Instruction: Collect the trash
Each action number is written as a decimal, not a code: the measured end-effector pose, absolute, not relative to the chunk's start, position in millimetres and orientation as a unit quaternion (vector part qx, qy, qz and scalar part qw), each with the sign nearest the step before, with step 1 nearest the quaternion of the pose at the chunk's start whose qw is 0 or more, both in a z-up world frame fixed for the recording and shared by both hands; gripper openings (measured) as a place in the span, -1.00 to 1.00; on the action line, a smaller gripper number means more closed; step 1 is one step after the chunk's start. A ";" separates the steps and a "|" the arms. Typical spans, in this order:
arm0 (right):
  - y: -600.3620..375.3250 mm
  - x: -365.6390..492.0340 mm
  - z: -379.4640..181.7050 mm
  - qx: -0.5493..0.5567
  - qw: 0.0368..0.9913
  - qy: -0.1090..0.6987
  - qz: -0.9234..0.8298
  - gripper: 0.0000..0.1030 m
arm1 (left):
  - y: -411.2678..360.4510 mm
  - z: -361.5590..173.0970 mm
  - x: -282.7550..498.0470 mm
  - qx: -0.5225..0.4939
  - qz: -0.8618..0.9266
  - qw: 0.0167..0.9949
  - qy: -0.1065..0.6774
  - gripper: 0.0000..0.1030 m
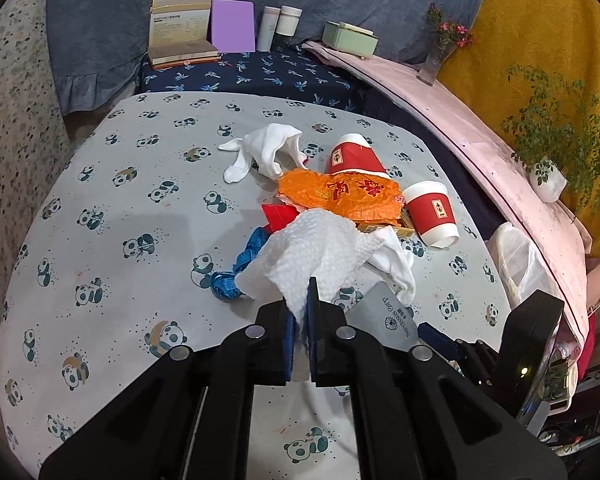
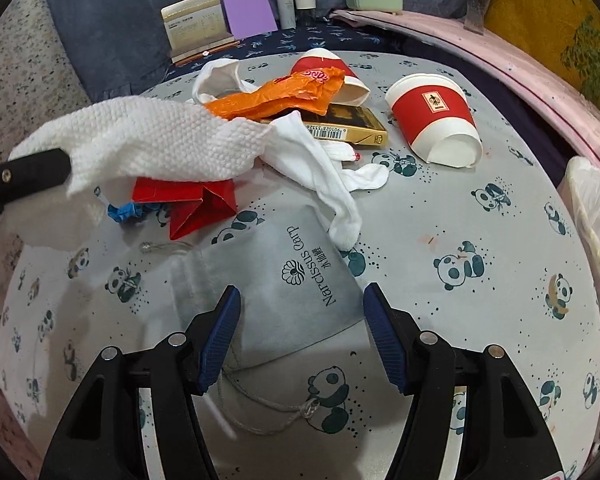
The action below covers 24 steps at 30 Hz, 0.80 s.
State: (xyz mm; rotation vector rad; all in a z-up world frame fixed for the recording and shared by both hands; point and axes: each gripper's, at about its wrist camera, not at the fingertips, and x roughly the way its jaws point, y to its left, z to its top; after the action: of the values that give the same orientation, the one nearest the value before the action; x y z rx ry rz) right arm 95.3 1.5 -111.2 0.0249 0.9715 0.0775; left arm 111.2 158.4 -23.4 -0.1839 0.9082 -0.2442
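Observation:
My left gripper [image 1: 300, 312] is shut on a white paper towel [image 1: 312, 252] and holds it lifted over the trash pile; the towel also shows in the right wrist view [image 2: 160, 140]. My right gripper [image 2: 300, 312] is open and empty above a grey drawstring pouch [image 2: 276, 292]. On the panda cloth lie an orange wrapper [image 1: 340, 192], two red paper cups [image 1: 432, 212] [image 1: 354, 154], a gold cigarette box [image 2: 352, 124], red folded paper [image 2: 196, 204], white socks [image 2: 328, 176] and a blue ribbon [image 1: 240, 264].
A white plastic bag [image 1: 520, 264] hangs at the table's right edge. Behind the table stand a book [image 1: 180, 32], a purple card [image 1: 233, 26], two bottles [image 1: 280, 24] and a green box [image 1: 350, 38]. A pink ledge [image 1: 460, 112] with plants runs along the right.

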 end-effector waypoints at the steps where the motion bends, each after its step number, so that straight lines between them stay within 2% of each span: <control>1: 3.3 94.6 -110.9 0.003 0.885 0.464 0.037 -0.09 | 157.3 -23.7 111.3 -0.088 -0.119 0.887 0.437 -0.91; 2: 3.6 94.9 -110.4 -0.003 0.885 0.463 0.037 -0.28 | 156.3 -23.7 111.2 -0.087 -0.119 0.887 0.438 -0.91; 4: 2.9 95.3 -109.2 -0.002 0.884 0.466 0.049 -0.90 | 153.6 -23.3 111.1 -0.086 -0.121 0.887 0.438 -0.91; 9: -7.4 91.1 -95.2 0.026 0.888 0.456 0.056 -0.91 | 143.9 -17.1 108.0 -0.080 -0.131 0.888 0.433 -0.91; 24: -80.3 64.7 -0.4 0.083 0.933 0.351 0.011 -0.90 | 62.3 38.4 94.4 -0.050 -0.212 0.899 0.380 -0.91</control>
State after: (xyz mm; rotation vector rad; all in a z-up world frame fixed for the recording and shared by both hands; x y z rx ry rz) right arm 64.7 -80.3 -0.4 0.1688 0.7184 0.0228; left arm 94.4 62.3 38.4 -0.1034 0.7870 -0.4397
